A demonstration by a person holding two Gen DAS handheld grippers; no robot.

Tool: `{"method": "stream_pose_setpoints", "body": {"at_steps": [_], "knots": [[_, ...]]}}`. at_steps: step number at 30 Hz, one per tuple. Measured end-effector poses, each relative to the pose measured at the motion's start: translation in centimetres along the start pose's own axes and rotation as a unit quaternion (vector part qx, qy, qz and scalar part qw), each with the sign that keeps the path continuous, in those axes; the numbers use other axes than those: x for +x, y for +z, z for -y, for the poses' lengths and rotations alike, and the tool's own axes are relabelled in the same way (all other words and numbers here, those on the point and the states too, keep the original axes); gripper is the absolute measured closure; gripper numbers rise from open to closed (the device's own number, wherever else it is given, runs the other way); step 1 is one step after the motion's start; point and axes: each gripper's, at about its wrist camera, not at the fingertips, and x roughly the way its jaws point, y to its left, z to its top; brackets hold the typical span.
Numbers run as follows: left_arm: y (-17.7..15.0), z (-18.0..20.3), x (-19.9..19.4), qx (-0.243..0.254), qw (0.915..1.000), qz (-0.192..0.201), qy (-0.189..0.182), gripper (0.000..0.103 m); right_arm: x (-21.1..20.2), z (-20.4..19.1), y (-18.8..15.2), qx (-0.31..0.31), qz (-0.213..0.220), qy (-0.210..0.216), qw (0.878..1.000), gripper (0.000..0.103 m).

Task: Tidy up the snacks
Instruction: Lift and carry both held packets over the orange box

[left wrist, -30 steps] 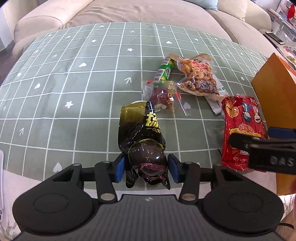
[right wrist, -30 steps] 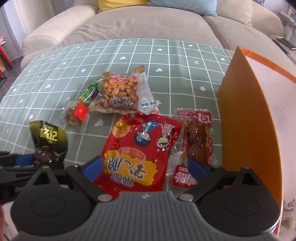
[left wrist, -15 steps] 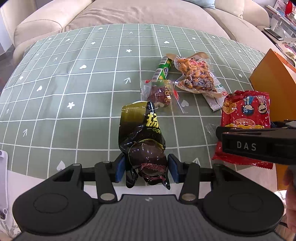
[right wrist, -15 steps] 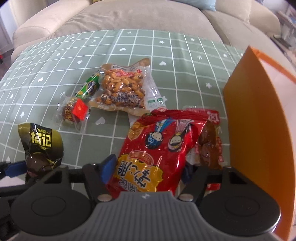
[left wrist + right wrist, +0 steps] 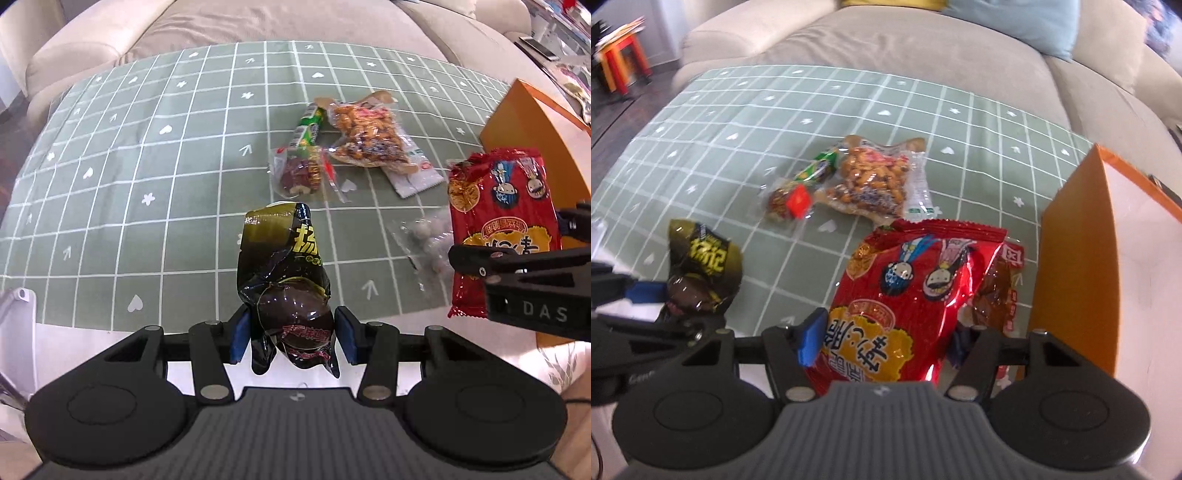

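Both held: crumpled glossy black packet (image 5: 284, 280), shiny red cartoon-printed bag (image 5: 905, 295)

Left gripper (image 5: 291, 334): matte black body w/ ribbed grey plate at centre, two round black discs either side, blue pads (image 5: 236, 338) on finger tips, silver screw heads at linkage pivots, small white mark on plate edge. Right gripper (image 5: 886, 341): same build, black linkage arms, blue pad (image 5: 812, 341), silver screws; seen from left cam its side reads "DAS" in grey letters
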Motion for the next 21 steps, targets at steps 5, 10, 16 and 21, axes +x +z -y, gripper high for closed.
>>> {"method": "stream_pose_setpoints", "body": {"at_steps": [5, 10, 16, 21], "knots": [[0.1, 1.6, -1.7, 0.022, 0.9998, 0.001, 0.002, 0.049, -2.5, 1.1, -0.6, -0.018, 0.001, 0.035, 0.999, 0.042], [0.5, 3.6, -3.3, 0.046, 0.9989, 0.001, 0.008, 0.049, -4.8, 3.3, -1.3, -0.007, -0.015, 0.054, 0.998, 0.042], [1.2, 6.9, -5.2, 0.073, 0.9972, 0.015, -0.006, 0.049, -7.5, 7.2, -2.4, 0.027, -0.026, 0.088, 0.995, 0.042], [2.2, 10.2, -6.7, 0.099, 0.9940, 0.035, -0.033, 0.049, -10.4, 11.3, -3.5, 0.062, -0.011, 0.090, 0.994, 0.042]]}}
